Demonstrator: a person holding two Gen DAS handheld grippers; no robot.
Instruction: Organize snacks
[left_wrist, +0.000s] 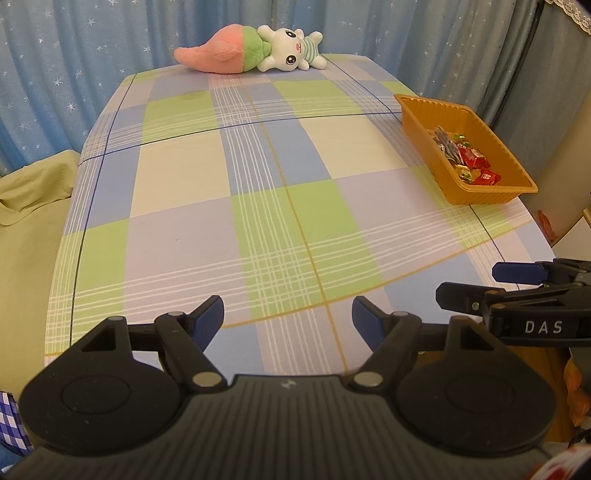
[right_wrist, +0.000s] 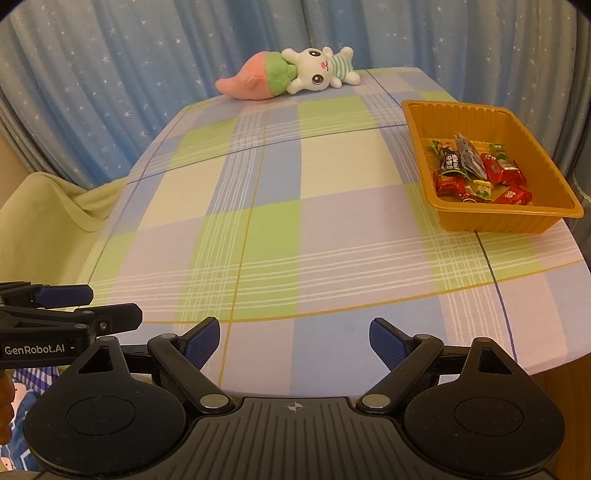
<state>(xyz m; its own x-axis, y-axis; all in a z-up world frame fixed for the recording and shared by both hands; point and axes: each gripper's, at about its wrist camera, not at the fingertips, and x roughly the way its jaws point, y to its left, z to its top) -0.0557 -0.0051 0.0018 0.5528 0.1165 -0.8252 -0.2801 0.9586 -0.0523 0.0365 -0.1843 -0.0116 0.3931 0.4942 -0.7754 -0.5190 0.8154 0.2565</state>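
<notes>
An orange plastic tray (left_wrist: 515, 192) (right_wrist: 491, 221) stands at the right side of the table. In it lie several wrapped snacks (left_wrist: 463, 158) (right_wrist: 476, 171), mostly red, some green and dark. My left gripper (left_wrist: 288, 319) is open and empty above the table's near edge. My right gripper (right_wrist: 294, 341) is open and empty, also above the near edge. Each gripper shows from the side in the other's view: the right one at the right edge of the left wrist view (left_wrist: 517, 284), the left one at the left edge of the right wrist view (right_wrist: 74, 306).
The table wears a checked cloth (left_wrist: 258, 192) (right_wrist: 280, 221). A plush rabbit with a pink carrot (left_wrist: 251, 50) (right_wrist: 291, 74) lies at the far edge. Blue starred curtains (left_wrist: 74, 55) hang behind. A pale green cloth (left_wrist: 29, 221) lies left of the table.
</notes>
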